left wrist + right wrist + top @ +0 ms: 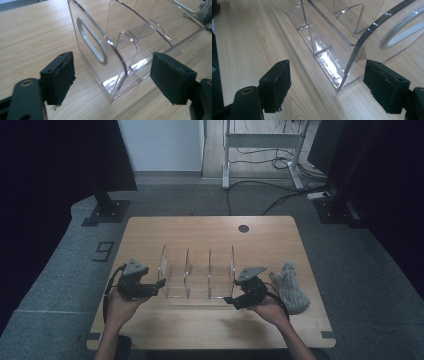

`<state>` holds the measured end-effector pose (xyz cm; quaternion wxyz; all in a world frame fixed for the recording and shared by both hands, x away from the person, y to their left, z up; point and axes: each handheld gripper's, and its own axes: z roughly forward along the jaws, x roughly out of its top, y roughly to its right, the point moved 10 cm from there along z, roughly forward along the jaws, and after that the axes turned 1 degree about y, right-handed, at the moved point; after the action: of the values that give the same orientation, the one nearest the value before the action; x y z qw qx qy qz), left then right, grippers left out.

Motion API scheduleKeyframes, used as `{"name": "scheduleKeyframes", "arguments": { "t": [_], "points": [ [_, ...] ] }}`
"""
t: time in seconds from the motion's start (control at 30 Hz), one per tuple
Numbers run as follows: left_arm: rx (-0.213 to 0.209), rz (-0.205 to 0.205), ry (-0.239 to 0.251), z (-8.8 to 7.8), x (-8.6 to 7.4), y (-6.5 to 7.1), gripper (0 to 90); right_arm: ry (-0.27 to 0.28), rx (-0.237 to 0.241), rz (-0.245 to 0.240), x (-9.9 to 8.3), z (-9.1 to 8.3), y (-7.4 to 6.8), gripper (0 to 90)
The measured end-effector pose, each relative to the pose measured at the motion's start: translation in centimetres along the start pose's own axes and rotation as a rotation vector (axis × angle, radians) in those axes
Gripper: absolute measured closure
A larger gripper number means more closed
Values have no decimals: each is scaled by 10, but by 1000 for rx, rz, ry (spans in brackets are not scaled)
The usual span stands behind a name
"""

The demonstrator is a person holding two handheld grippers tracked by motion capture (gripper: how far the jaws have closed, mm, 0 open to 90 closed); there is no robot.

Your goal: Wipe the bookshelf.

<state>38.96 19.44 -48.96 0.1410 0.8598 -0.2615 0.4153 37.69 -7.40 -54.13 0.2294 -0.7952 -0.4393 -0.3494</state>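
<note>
Two handheld grippers flank a clear acrylic divider rack (197, 275) standing near the middle of a wooden table (210, 232), one at each end panel. The left gripper (156, 288) has its jaws apart and empty, with the rack's near left corner and slotted end panel (91, 40) lying between them but untouched; the right gripper (231, 301) likewise stands with jaws apart around the rack's opposite corner (342, 86), pads clear of the plastic. Judging by this stance, the step in hand is a two-sided grasp of the rack. To do it well, each gripper would likely need to advance until an end panel's edge sits squarely between its pads, then close evenly on both sides at once so the light rack neither twists nor skids across the smooth wood. A grey knitted item (291, 287), possibly a sock or glove, lies just right of the right hand (267, 309); its exact nature is hard to make out. The rack's transparent walls blur into reflections, leaving the compartment count and inner dividers uncertain, and dim light darkens the floor and stands beyond the table.
</note>
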Motion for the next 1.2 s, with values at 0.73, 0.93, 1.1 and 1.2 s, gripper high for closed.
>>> {"name": "scheduleKeyframes", "arguments": {
  "t": [0.73, 0.93, 1.1, 1.2],
  "points": [
    [54, -67, -71, 30, -2, -14, 661, -25, -48, 30, -7, -20, 15, 208],
    [58, -44, -68, 31, -2, -14, 721, -29, -126, 59, -13, -43, 37, 206],
    [55, -62, -59, 32, -1, -18, 745, -46, -192, 84, -19, -67, 55, 203],
    [56, -59, -61, 31, -1, -20, 756, -47, -235, 105, -23, -82, 67, 203]
  ]
}}
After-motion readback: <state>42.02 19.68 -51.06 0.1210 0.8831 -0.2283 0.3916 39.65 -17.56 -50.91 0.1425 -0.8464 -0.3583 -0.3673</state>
